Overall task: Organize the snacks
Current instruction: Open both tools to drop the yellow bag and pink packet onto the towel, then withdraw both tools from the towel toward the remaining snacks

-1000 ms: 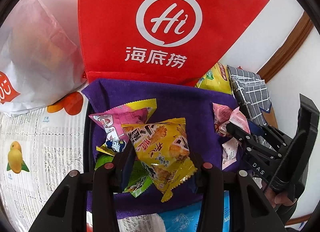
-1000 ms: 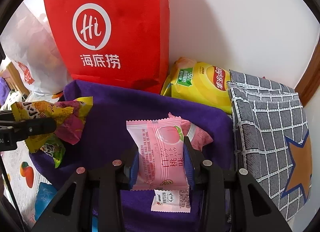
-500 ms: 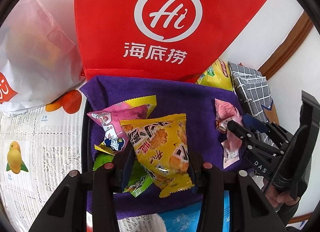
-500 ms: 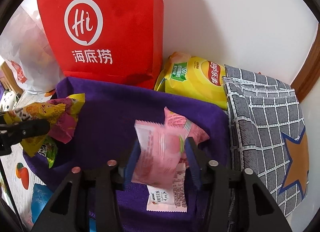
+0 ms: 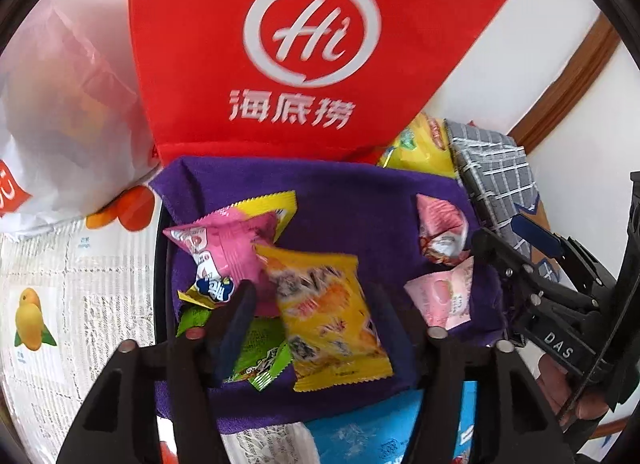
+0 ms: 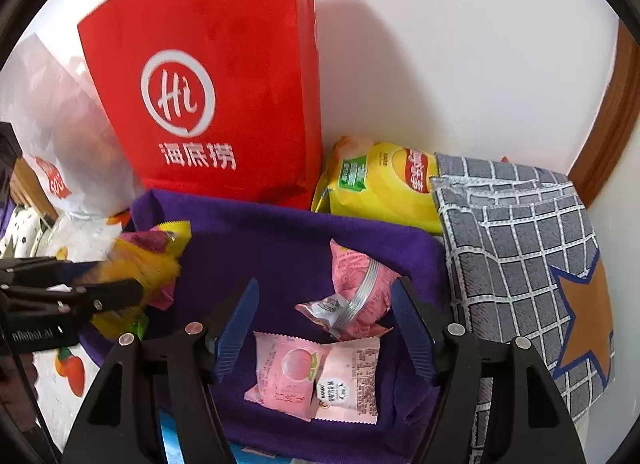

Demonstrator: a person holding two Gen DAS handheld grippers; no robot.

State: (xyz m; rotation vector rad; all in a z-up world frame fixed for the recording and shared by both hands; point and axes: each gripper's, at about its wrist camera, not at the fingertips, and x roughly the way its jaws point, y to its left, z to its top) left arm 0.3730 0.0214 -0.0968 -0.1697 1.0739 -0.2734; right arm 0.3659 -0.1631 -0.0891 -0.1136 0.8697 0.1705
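Left view: left gripper (image 5: 312, 304) spread, yellow pack (image 5: 326, 316) loose between fingers over purple cloth (image 5: 352, 204); may slide off the pile.
Right view: right gripper (image 6: 326, 328) spread, pink pack (image 6: 296, 374) on cloth; closing could snag cloth.

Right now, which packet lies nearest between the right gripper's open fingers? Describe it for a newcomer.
Find the purple cloth before the red bag. On its near right part, between the right gripper fingers, lies the peach packet: flat, pale pink, printed with a peach, unlike the crumpled pink wrapper behind it.
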